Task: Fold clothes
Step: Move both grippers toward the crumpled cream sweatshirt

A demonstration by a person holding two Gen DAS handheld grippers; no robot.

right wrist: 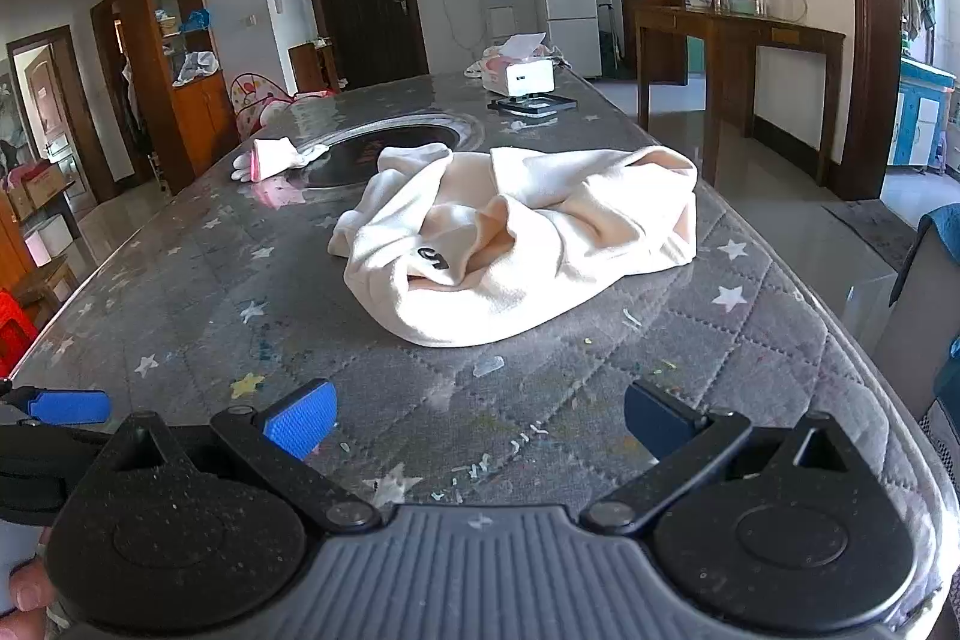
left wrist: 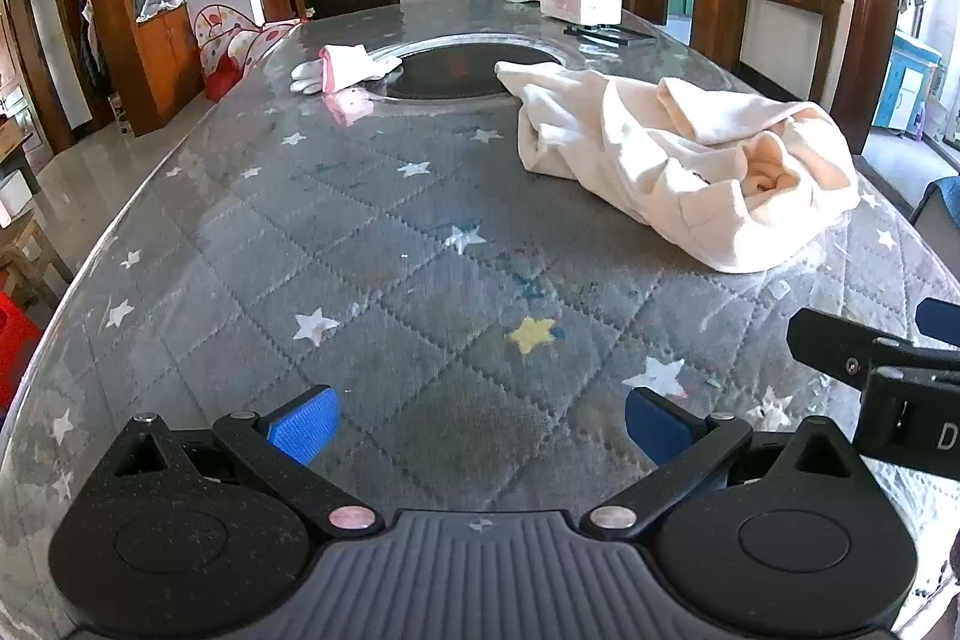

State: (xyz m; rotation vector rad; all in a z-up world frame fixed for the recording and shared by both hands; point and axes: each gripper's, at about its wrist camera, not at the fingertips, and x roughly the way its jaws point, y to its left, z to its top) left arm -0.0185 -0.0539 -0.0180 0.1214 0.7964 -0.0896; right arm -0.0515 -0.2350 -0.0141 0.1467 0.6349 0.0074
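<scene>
Cream garment crumpled on table, black mark (right view only), both grippers' jaws apart

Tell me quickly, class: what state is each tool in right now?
Left tool: open, holding nothing, above the table.
Right tool: open, holding nothing, short of the cream garment.

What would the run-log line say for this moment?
phase: pre-grasp | left gripper: open, empty | right gripper: open, empty | cream garment: crumpled on table, untouched
</scene>
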